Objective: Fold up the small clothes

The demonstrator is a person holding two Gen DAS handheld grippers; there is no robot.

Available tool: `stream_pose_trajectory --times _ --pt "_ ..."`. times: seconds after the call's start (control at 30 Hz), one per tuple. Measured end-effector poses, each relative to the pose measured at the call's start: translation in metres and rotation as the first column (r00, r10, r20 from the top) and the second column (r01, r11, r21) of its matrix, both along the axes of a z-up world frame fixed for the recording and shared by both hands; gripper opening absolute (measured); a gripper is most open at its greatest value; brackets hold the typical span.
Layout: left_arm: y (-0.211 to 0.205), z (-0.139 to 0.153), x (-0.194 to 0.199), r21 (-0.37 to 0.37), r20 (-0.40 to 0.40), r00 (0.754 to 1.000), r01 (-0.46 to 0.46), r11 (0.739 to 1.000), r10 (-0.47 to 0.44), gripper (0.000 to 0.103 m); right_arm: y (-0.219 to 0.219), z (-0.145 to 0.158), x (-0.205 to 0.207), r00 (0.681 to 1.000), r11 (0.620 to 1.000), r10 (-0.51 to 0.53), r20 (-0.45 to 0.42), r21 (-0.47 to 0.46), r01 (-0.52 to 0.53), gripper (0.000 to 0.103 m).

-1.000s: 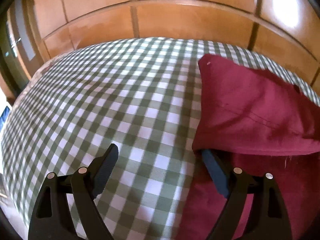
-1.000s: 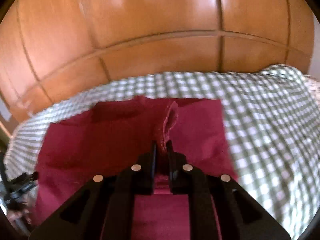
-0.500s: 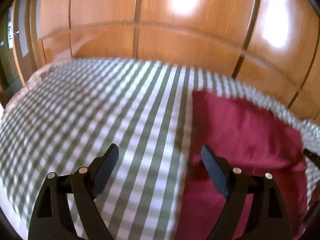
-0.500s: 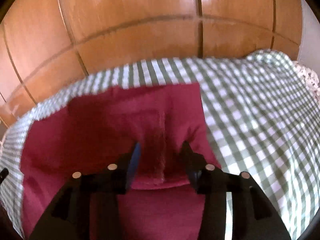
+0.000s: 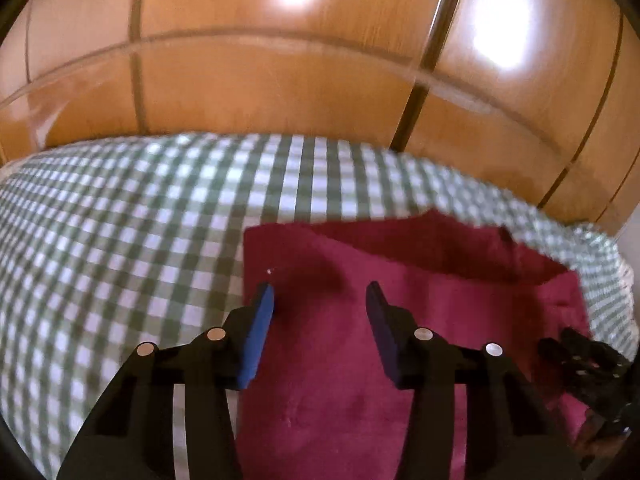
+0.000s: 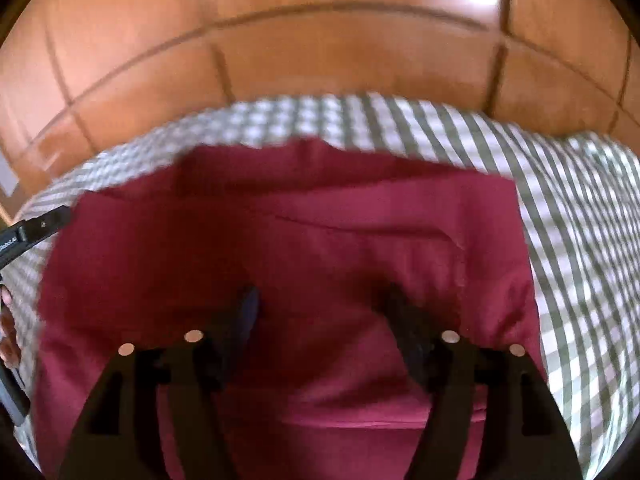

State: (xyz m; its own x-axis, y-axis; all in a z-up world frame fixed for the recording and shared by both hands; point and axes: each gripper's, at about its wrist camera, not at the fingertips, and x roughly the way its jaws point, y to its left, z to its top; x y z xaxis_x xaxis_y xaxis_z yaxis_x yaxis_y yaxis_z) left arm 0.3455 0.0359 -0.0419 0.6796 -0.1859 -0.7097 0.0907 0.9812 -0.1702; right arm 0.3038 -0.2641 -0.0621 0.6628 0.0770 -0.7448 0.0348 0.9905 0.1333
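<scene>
A dark red garment [image 5: 400, 320] lies folded on a green and white checked cloth [image 5: 120, 240]. It also fills the middle of the right wrist view [image 6: 320, 248]. My left gripper [image 5: 320, 300] is open and empty, just above the garment's left part near its far left corner. My right gripper [image 6: 320, 300] is open and empty, over the garment's near middle. The right gripper's body shows at the right edge of the left wrist view [image 5: 580, 364]. The left gripper's body shows at the left edge of the right wrist view [image 6: 28, 236].
Orange-brown wooden cabinet doors [image 5: 280, 80] stand right behind the checked surface, also in the right wrist view [image 6: 320, 48]. The checked cloth [image 6: 580, 240] extends to the right of the garment and drops off at its far right edge.
My right gripper let go of the pinched fold of the garment and opened. My left gripper moved right, from the checked cloth onto the garment, and its fingers came closer together. The garment now lies flatter.
</scene>
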Motion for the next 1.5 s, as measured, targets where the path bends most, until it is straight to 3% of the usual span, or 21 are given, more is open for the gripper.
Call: stream_pose_trajectory --times 0.07,0.13,0.23,0.3,0.43,0.53,0.6,0.73,0.8,0.93,1.2,1.5 --pt "-0.002 -0.022 0.01 0.042 -0.043 0.999 -0.014 0.999 0.016 0.048 -0.004 -0.005 -0.004 0.999 1.0 0.019 0.039 0.007 -0.02 0.067" --pt "0.003 -0.034 0.009 0.027 -0.02 0.999 -0.03 0.999 0.03 0.048 -0.003 -0.008 -0.005 0.998 1.0 0.019 0.054 0.004 -0.019 0.067" --pt "0.006 -0.03 0.004 0.038 -0.036 0.997 -0.06 0.997 0.061 0.048 0.001 -0.009 -0.004 0.998 1.0 0.021 0.059 -0.018 -0.02 0.069" --pt "0.009 -0.025 -0.008 0.052 -0.041 0.995 -0.093 0.994 0.095 0.054 0.003 -0.008 -0.003 0.998 0.999 0.021 0.062 -0.026 -0.019 0.069" --pt "0.008 -0.009 -0.051 0.044 0.019 0.997 -0.074 0.996 0.073 0.058 0.004 -0.007 -0.007 0.998 0.999 0.019 0.065 -0.036 -0.017 0.069" --pt "-0.001 -0.018 -0.081 0.093 0.008 1.0 -0.016 0.996 0.015 0.058 0.005 -0.006 -0.008 0.998 0.999 0.018 0.066 -0.049 -0.015 0.069" --pt "-0.009 -0.035 -0.088 0.18 -0.009 1.0 -0.015 0.983 0.017 0.059 0.007 -0.006 -0.009 0.998 0.998 0.017 0.055 -0.058 -0.014 0.069" --pt "0.002 -0.041 -0.08 0.139 -0.056 0.994 -0.08 0.987 0.089 0.079 0.01 -0.005 -0.008 0.999 0.996 0.01 0.052 -0.094 -0.005 0.073" --pt "0.005 -0.036 -0.084 0.128 -0.052 0.993 -0.103 0.986 0.11 0.079 0.01 -0.003 -0.008 0.999 0.994 -0.001 0.047 -0.107 0.006 0.077" --pt "0.007 -0.023 -0.105 0.134 -0.017 0.993 -0.114 0.984 0.118 0.079 0.01 0.005 -0.017 0.999 0.995 -0.022 0.03 -0.092 0.025 0.096" --pt "0.005 -0.001 -0.168 0.157 0.098 0.99 -0.112 0.981 0.097 0.079 0.006 0.009 -0.068 0.999 0.999 -0.047 0.013 -0.02 0.047 0.1" --pt "0.013 -0.004 -0.218 0.175 0.11 0.991 -0.089 0.981 0.07 0.079 0.014 -0.008 -0.12 0.997 0.998 -0.035 -0.074 -0.054 0.031 0.101"
